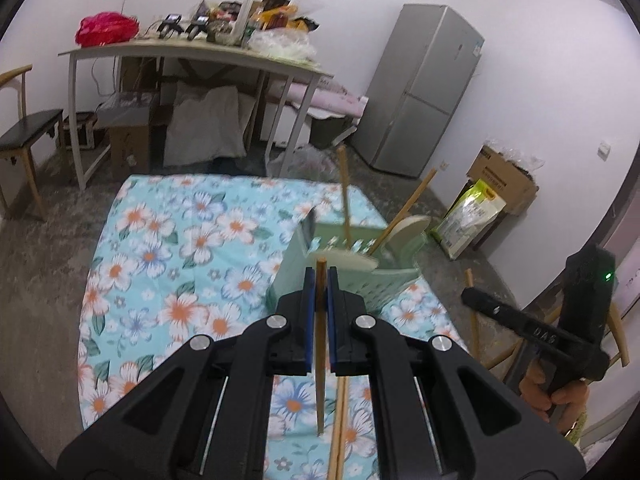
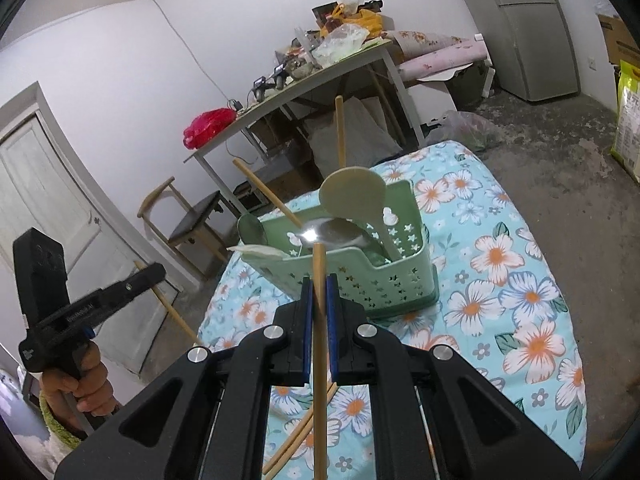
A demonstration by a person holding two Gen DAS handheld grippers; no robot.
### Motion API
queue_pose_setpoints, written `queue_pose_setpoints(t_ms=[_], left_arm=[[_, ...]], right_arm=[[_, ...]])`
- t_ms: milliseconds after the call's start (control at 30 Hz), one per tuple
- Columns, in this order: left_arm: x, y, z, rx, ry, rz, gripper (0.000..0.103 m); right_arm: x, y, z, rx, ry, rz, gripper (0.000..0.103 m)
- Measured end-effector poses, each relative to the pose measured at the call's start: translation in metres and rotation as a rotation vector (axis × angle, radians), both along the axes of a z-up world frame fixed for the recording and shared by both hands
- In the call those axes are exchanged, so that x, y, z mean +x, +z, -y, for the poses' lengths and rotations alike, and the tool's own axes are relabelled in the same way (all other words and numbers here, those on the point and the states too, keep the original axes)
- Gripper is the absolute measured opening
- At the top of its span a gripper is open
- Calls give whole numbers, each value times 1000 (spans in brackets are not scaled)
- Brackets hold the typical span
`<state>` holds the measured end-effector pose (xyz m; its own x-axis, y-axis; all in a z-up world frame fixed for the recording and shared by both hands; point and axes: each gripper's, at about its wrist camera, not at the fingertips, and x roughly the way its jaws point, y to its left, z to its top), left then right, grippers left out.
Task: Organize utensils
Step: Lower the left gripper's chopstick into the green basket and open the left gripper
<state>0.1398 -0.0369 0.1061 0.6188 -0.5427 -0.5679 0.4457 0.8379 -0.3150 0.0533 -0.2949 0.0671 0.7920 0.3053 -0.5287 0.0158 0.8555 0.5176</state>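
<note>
Left gripper (image 1: pixel 320 276): pads pinch one wooden chopstick (image 1: pixel 320 344) approx. upright, tip hanging below the fingers, clear of the floral cloth (image 1: pixel 160 264). Right gripper (image 2: pixel 319 284): same, pinching a second chopstick (image 2: pixel 319 360).

Green utensil caddy (image 2: pixel 400 280) sits just ahead of both fingertip pairs. Already in it: cream rice paddle (image 2: pixel 354 192), metal spoon (image 2: pixel 340 232), two chopsticks standing.

Status, by judgement: past halfway. Left to do: drop both held sticks in the caddy, then collect loose chopsticks (image 2: pixel 296 436) lying on the cloth below/behind the right fingers.
</note>
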Motion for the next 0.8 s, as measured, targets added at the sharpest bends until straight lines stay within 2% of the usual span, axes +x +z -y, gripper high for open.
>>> queue_pose_setpoints(t_ms=[467, 667, 800], left_arm=[[20, 90, 29, -150, -19, 254, 4], [38, 111, 44, -169, 31, 339, 4], [53, 114, 63, -144, 67, 378, 4]], right_arm=[[-5, 2, 17, 11, -38, 8, 7], [-4, 0, 21, 16, -45, 3, 7], [-2, -1, 22, 18, -47, -1, 7]])
